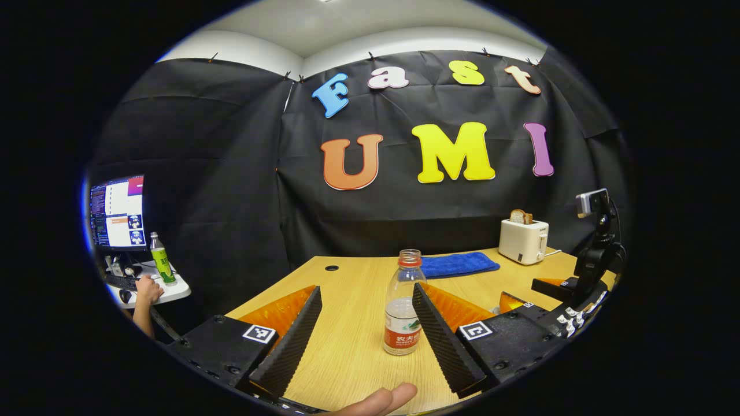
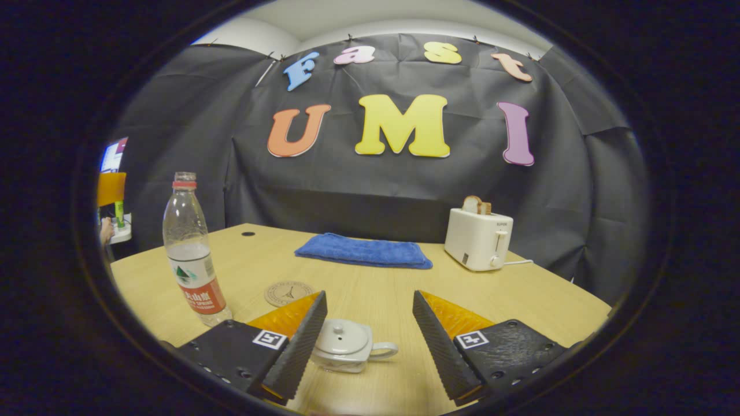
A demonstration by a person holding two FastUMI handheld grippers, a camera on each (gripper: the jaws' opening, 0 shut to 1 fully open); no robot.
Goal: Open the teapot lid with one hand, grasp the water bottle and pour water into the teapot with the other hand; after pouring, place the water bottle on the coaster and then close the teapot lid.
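Clear thin plastic, uncapped and part full, the water bottle stands on the table just beyond my spread left gripper; I'd pinch mid-label gently, since it may buckle.

Black cloth walls behind a light wooden table, white ceiling above, monitor far left.

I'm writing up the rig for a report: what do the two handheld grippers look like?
Each gripper, left and right, has two wedge-shaped fingers with ribbed inner faces. The fingers sit on blocky bolted carriages, each bearing a square black-and-white tag. No cables or sleeves are visible on them.
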